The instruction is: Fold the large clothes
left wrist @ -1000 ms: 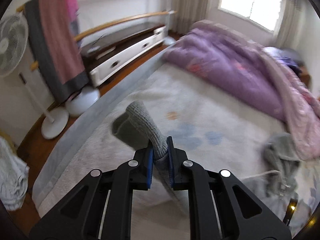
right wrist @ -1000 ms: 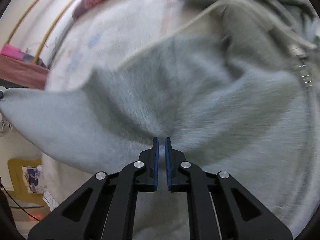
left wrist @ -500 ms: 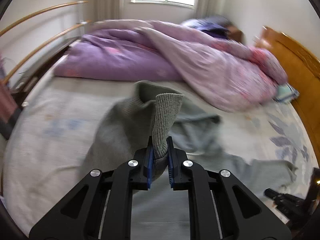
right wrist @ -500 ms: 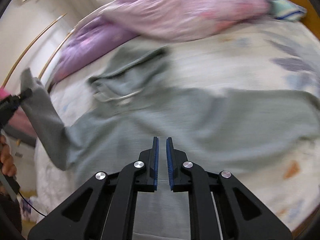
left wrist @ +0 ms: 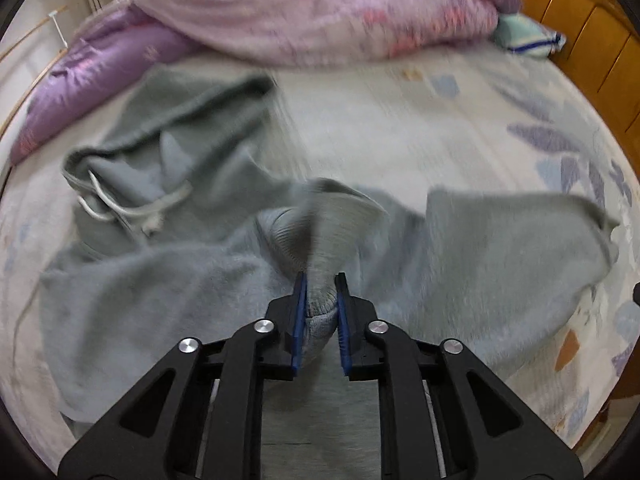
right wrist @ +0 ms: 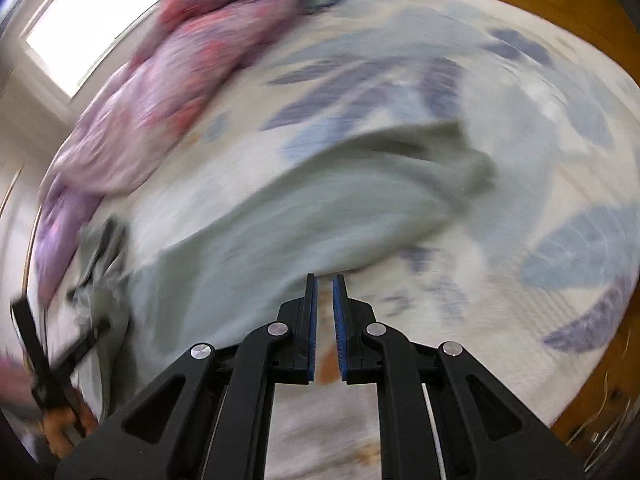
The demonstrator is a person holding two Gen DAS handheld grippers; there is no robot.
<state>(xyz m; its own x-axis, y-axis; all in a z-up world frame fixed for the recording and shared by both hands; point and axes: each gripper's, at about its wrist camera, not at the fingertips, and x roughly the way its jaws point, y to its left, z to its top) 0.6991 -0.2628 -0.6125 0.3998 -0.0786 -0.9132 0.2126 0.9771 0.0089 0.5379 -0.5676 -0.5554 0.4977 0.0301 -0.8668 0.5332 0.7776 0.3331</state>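
A large grey hoodie [left wrist: 160,280] lies crumpled on the floral bed sheet [left wrist: 400,120], its hood and white drawstring [left wrist: 120,208] at the left. My left gripper [left wrist: 320,278] points down over the hoodie with the ribbed sleeve cuff [left wrist: 332,224] between its blue pads. Its jaws are opening, and the cuff still fills the gap. In the right wrist view the hoodie [right wrist: 320,200] is blurred, and its edge reaches the tips of my right gripper [right wrist: 322,278]. Those jaws stand almost together with nothing seen between them.
A pink and purple quilt [left wrist: 320,8] is heaped along the far side of the bed. A pale green pillow [left wrist: 528,36] sits by the wooden headboard [left wrist: 580,32]. A hand [right wrist: 60,428] with the other gripper shows at lower left in the right wrist view.
Both grippers have swung across the bed toward the headboard side. The left one carried the sleeve cuff over the hoodie's body, came lower, and its jaws have widened a little.
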